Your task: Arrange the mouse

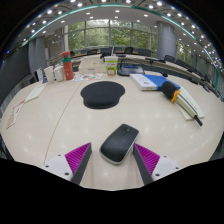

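Observation:
A dark grey computer mouse (119, 143) lies on the pale table (60, 120), tilted a little, its near end between my two fingers with a gap at each side. My gripper (112, 158) is open; its magenta pads (78, 155) stand left and right of the mouse. A round black mouse mat (103, 94) lies farther ahead on the table, beyond the mouse, with nothing on it.
Books and papers (152, 82) lie to the right beyond the mat, with a dark cable (187, 108) near them. An orange bottle (68, 68) and boxes stand at the far left. An office with desks and windows is behind.

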`<state>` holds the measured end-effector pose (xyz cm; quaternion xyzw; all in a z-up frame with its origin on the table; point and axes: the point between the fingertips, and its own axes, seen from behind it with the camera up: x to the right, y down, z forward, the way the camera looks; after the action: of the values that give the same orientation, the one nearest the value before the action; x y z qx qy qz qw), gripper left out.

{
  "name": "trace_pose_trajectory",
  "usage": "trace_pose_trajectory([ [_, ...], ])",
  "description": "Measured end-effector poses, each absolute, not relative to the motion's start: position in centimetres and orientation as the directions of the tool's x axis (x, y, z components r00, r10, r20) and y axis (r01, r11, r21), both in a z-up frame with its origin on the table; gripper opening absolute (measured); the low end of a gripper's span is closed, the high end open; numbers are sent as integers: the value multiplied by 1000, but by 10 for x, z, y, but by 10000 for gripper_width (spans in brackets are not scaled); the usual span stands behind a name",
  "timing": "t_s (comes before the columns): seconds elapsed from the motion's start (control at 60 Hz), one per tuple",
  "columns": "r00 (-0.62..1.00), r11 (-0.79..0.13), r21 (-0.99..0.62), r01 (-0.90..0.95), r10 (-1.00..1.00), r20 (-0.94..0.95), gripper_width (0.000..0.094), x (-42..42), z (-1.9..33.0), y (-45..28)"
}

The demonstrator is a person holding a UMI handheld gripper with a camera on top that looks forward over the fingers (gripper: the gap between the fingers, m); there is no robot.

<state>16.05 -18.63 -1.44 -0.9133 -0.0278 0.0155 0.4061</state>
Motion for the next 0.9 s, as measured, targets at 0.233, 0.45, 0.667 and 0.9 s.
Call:
trace_pose_trajectory([
  [0.233,998,-675,-737,46,65,3,831,158,-15,-156],
  [0.45,996,-669,-739,75,83,26,468,158,-16,-142],
  [0.667,993,-689,-716,112,99,60,339,159,-14,-140],
  [0.9,997,-645,-761,71,31,67,318,143,55,-104],
])
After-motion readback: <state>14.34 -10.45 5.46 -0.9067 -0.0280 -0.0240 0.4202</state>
